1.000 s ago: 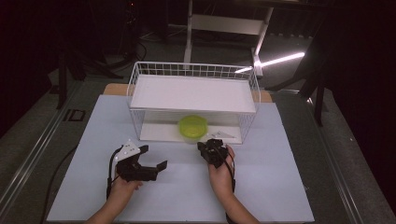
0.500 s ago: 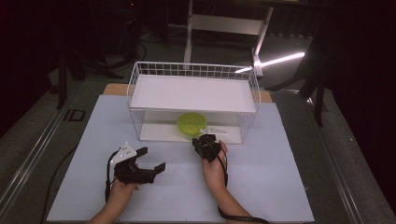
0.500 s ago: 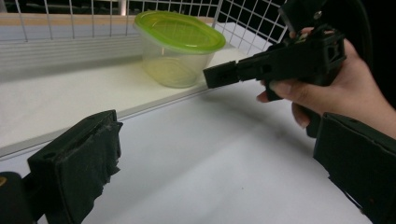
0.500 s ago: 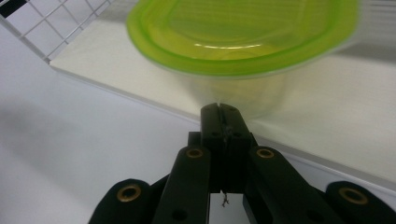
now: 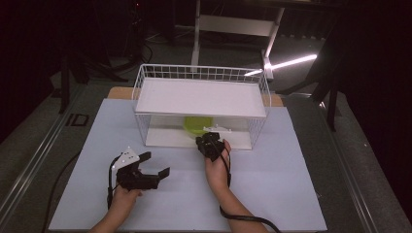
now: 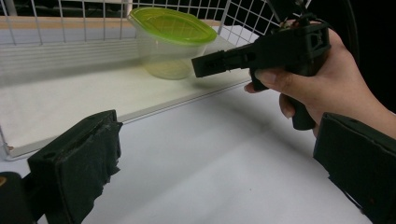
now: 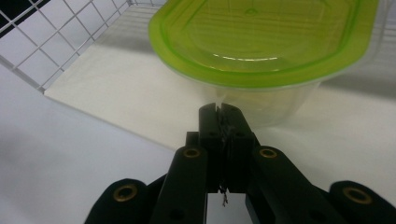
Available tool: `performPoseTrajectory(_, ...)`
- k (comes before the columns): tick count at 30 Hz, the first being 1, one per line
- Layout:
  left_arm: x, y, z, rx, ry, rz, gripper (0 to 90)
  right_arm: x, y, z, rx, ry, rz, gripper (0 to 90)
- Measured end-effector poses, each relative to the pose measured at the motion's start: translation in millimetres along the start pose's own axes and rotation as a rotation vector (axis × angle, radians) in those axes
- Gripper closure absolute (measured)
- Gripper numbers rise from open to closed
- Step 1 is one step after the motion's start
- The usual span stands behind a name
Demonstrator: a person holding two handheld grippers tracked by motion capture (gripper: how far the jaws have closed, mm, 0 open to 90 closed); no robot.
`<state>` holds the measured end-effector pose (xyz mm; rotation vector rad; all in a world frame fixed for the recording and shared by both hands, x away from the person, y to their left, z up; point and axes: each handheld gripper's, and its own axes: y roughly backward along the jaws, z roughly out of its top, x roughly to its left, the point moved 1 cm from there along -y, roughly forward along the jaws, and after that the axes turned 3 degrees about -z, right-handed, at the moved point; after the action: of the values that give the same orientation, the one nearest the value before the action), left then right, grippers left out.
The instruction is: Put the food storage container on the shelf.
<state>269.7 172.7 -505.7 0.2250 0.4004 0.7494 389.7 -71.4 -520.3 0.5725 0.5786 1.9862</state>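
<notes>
Container (image 7: 261, 60), clear plastic with a lime-green lid (image 6: 171, 24), sits on the lower white shelf (image 5: 170, 138) of the wire rack (image 5: 201, 74), and the right gripper (image 7: 218, 111) is right at its front wall. Its jaws are pressed together, nothing between them, tips just at the clear side under the lid's rim; whether they actually touch the plastic is hard to say. From the left gripper view, the right gripper comes in level at the open front of the rack, a hand (image 6: 327, 79) wrapped round its handle.

Out to the left, the left gripper (image 5: 145, 171) rests low over the counter (image 5: 291, 184), well apart from the rack, jaws spread wide with only bare surface between them.

Around the container: wire mesh walls stand behind it and to the sides, and the upper white shelf (image 5: 201, 97) roofs it over, so in the high view just a green sliver peeks out beneath. The rack's front is open toward the person. A cable (image 5: 243, 217) loops from the right wrist across the pale counter. Beyond the counter, dark floor, a white stand (image 5: 238, 24) and a bright light strip (image 5: 291, 62).
</notes>
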Motion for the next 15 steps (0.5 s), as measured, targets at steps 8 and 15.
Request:
performPoseTrajectory(8,0.1,3.3,1.5,-0.026,-0.021,-0.01,1.7,1.4,-8.7,3.2,0.013,0.015,-0.02,85.6)
performPoseTrajectory(15,0.0,2.8,1.1,-0.045,-0.078,-0.012,1.6,1.7,-1.3,2.1,0.022,0.049,-0.014,82.6)
